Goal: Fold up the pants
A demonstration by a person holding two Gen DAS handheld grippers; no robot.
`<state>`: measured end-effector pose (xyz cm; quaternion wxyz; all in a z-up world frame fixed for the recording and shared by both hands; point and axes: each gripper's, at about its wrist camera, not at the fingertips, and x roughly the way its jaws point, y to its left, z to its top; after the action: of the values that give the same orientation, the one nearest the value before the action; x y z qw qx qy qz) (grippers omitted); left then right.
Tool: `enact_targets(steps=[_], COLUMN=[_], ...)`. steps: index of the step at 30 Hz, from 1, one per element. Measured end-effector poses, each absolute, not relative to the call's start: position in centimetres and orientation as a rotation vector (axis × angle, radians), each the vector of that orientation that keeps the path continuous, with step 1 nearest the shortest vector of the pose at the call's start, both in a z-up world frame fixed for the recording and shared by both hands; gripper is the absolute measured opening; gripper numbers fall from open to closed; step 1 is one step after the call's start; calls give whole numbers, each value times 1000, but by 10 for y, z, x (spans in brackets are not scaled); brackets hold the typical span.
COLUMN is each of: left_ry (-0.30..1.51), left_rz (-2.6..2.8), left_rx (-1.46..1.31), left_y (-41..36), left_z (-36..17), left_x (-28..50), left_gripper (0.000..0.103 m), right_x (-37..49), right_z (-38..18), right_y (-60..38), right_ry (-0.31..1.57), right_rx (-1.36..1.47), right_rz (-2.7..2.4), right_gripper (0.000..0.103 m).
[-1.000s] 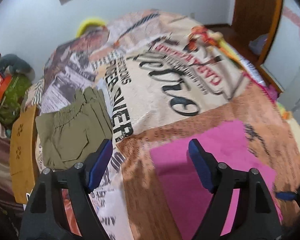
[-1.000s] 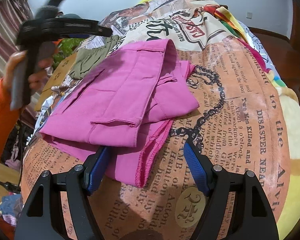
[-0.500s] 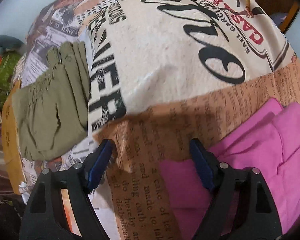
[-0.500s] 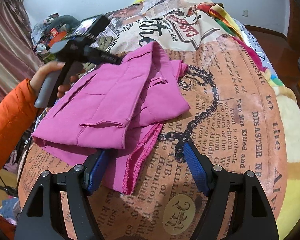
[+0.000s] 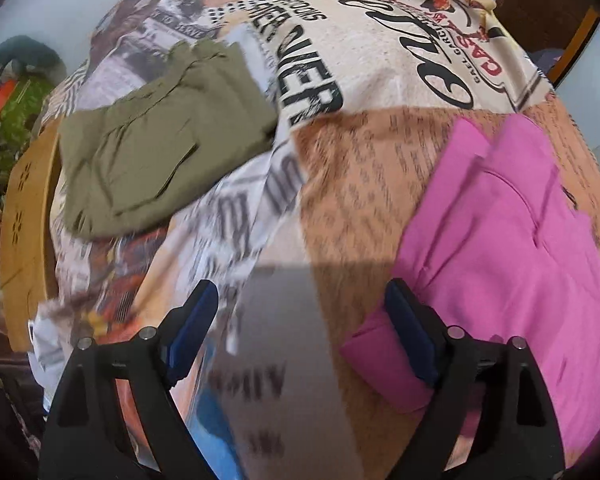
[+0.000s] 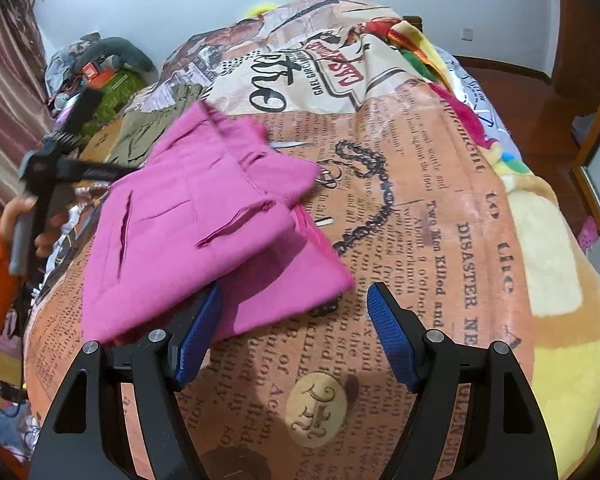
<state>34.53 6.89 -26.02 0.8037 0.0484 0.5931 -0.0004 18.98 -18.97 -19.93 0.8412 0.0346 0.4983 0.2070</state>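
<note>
Pink pants point(image 6: 204, 232) lie folded in layers on the printed bedspread point(image 6: 440, 240); in the left wrist view they point(image 5: 520, 240) fill the right side. My right gripper point(image 6: 292, 332) is open and empty just above the bedspread at the pants' near edge, its left finger beside the fabric. My left gripper point(image 5: 300, 332) is open and empty over the bedspread, left of the pants, its right finger point(image 5: 410, 336) next to a rolled pink edge. From the right wrist view, the left gripper's body point(image 6: 60, 160) shows at the pants' far left side.
Folded olive-green pants point(image 5: 160, 144) lie on the bedspread at the far left, also seen in the right wrist view point(image 6: 148, 128). A wooden board point(image 5: 24, 216) borders the bed's left edge. Clutter and a green bag point(image 6: 108, 88) lie beyond it. A wooden door point(image 5: 540, 12) stands at the back right.
My left gripper has swung left and back off the pink pants, so the olive pants show larger. The pink pants have settled flatter. My right gripper has stayed open at their near edge.
</note>
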Motion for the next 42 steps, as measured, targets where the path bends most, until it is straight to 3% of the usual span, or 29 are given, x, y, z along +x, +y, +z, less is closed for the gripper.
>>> enact_targets(steps=[8, 18, 23, 31, 37, 40, 42], left_ry=[1170, 1161, 1184, 1072, 1042, 1034, 1036], left_rz=[39, 25, 23, 28, -27, -64, -88], left_rx=[114, 132, 88, 129, 103, 106, 114], left_y=[79, 76, 86, 78, 60, 46, 37], left_z=[-241, -236, -226, -191, -186, -189, -194], left_x=[270, 239, 241, 261, 291, 302, 309], left_gripper=[86, 86, 86, 86, 86, 86, 86], right_x=[191, 200, 206, 228, 244, 252, 256], right_z=[-202, -198, -187, -164, -173, -189, -199], right_y=[-193, -206, -204, -204, -188, -177, -170], right_ry=[1059, 1046, 1008, 920, 952, 1000, 1034], right_rx=[58, 53, 25, 58, 108, 119, 125], right_rz=[397, 355, 361, 376, 465, 513, 534], right_gripper=[72, 72, 72, 72, 72, 69, 57])
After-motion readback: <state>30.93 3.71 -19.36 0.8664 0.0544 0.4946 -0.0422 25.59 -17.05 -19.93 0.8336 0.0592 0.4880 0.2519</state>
